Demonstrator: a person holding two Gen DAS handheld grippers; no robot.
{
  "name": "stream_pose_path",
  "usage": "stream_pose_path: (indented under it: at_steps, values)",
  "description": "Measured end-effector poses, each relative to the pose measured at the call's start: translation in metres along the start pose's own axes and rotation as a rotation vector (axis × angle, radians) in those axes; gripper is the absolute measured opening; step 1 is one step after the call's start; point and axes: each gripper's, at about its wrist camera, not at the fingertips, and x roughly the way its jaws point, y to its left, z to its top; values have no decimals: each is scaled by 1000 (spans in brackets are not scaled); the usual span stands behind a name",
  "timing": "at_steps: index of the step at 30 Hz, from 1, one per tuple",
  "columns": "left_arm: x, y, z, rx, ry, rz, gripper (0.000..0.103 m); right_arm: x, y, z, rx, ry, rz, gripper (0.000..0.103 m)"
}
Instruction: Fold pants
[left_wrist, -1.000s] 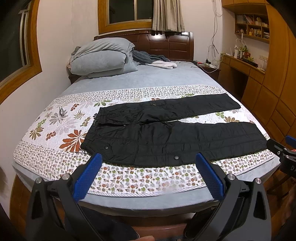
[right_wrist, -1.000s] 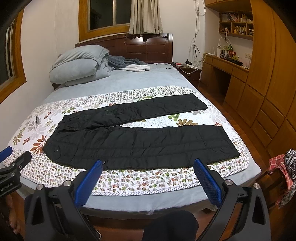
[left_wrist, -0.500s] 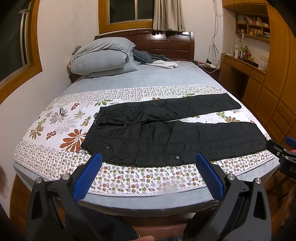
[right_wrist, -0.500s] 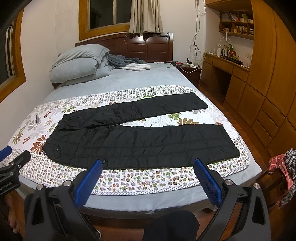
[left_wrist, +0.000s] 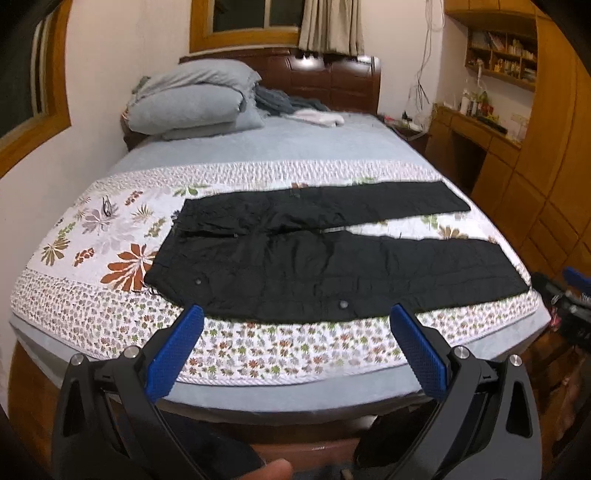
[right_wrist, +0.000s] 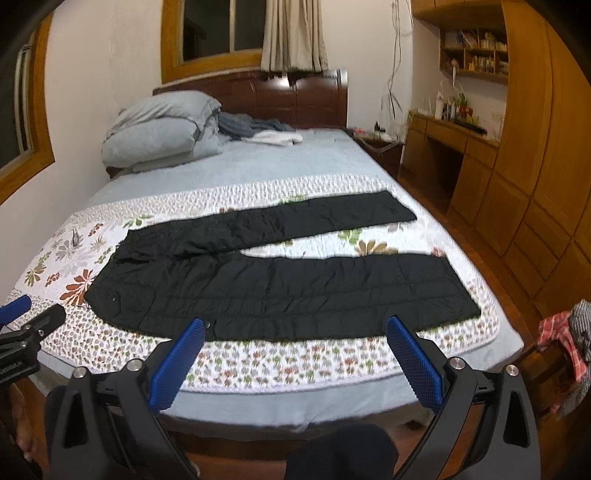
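Left wrist view: left gripper (left_wrist: 293, 345) spread wide, blue pads (left_wrist: 173, 358) gripping nothing, poised off the foot edge of the bed (left_wrist: 295, 397) and short of the fabric. Black pants (left_wrist: 325, 269) laid flat across the floral quilt (left_wrist: 110, 236), waistband toward the wall side of the bed, legs splayed toward the cabinet side, near leg closest to the foot edge. Compared with half a second ago: pants a little larger and lower in frame, near hem line just past the pad tips, so a slight advance toward the bed. Garment itself unmoved, no crease added. Tip of the right gripper (left_wrist: 569, 295) visible off the cabinet-side corner of the bed.

Right wrist view: right gripper (right_wrist: 295, 345) likewise fully parted and empty, hanging off the foot edge of the bed. Pants (right_wrist: 295, 291) in the same spread, hems toward the cabinet side. Pants sitting lower in frame than half a second ago, again a small approach. Folded grey bedding (right_wrist: 162, 129) at the headboard end, well apart from the pants.

Reading for the task: folding not yet begun; approach phase only, likely toward the near leg's edge.
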Motion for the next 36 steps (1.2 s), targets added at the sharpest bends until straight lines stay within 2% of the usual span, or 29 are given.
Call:
stream_pose_path:
  at_steps: [2,4,6,8,10,11,12,13,14,16,17,18,19,22,24,29,31,36]
  values:
    - [12,13,-3,-23,37,-34,100,8,-4,-1,-1,4,20,100]
    - [24,32,-5,-55,62,-52,100,27,-15,-2,28,57,81,100]
    - [36,59,-6,-100,62,-72,100,49,-32,-6,79,103,146,100]
    - [48,91,-8,-154,20,-35,99,64,-47,-11,112,107,158,97]
    - [66,134,-10,-238,-22,-20,99,89,-67,-18,147,159,175,70]
    - [81,157,-10,-295,17,-32,92,102,-76,-22,175,194,197,57]
    - [94,174,-8,-340,53,-88,87,114,-87,-27,216,232,227,57]
    - [111,193,-7,-397,100,-157,81,129,-102,-33,269,265,264,57]
    - [128,211,-6,-444,147,-175,79,141,-115,-39,306,285,276,57]
    - [159,239,-5,-484,202,-188,80,157,-134,-45,342,311,259,78]
    - [173,250,-4,-499,215,-192,80,163,-145,-49,363,307,247,91]
    - [183,260,-4,-524,224,-191,80,170,-158,-52,383,300,232,94]
    - [200,274,-4,-572,242,-201,80,175,-167,-54,398,302,235,94]
    - [229,290,-2,-631,272,-236,93,196,-203,-65,507,316,277,95]
    - [248,297,-2,-658,306,-186,93,211,-231,-74,615,333,294,97]
    - [293,311,-4,-698,376,-169,95,231,-275,-90,783,339,335,98]
    - [301,313,0,-713,361,-175,98,234,-292,-96,825,321,356,99]
    - [314,307,13,-700,352,-185,97,235,-328,-110,913,278,386,99]
